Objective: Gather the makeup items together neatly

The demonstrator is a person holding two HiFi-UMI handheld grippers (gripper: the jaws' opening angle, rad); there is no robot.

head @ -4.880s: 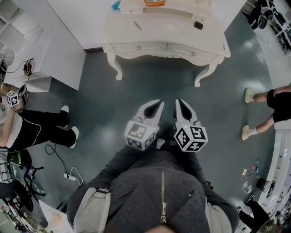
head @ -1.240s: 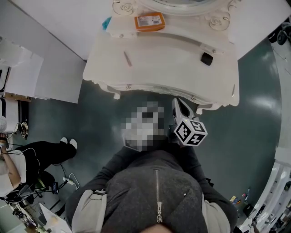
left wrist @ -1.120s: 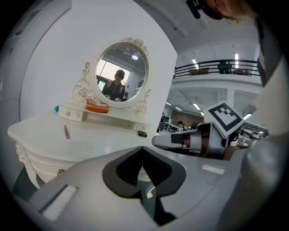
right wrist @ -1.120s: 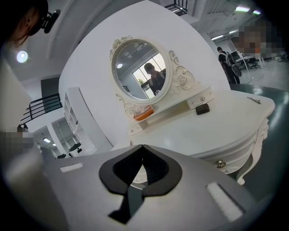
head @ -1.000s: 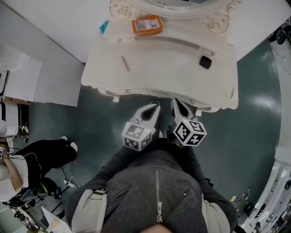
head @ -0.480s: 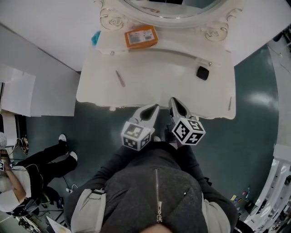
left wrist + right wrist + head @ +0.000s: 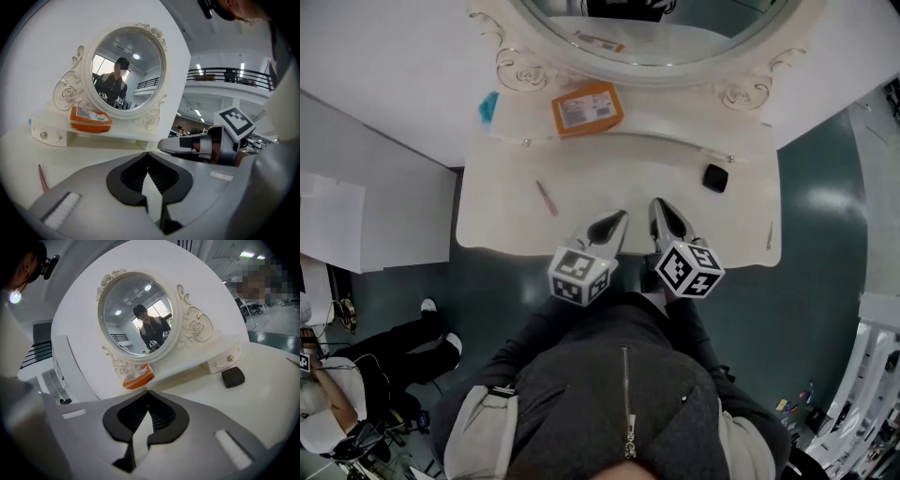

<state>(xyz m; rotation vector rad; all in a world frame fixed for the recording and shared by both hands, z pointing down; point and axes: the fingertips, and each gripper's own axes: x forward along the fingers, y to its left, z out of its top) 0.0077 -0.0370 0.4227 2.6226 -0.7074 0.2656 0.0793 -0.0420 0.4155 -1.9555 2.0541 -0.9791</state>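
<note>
A cream-white carved desk (image 7: 623, 173) with an oval mirror (image 7: 656, 28) at its back edge carries the makeup items, spread well apart. A flat orange box with a white label (image 7: 587, 108) lies on the raised shelf (image 7: 675, 127) just under the mirror, left of the middle. A slim pink pencil (image 7: 546, 198) lies on the desktop towards the left edge, and a small black square compact (image 7: 715, 177) sits near the back on the right, just in front of the shelf. A thin pale stick (image 7: 769, 234) lies along the right edge, and a small teal object (image 7: 488, 107) shows at the back left corner. The left gripper (image 7: 619, 217) and the right gripper (image 7: 656, 204) are held side by side over the middle of the front edge, both pointing towards the mirror. Each claw is clenched, its tips meeting with nothing between them, and neither touches any item.
</note>
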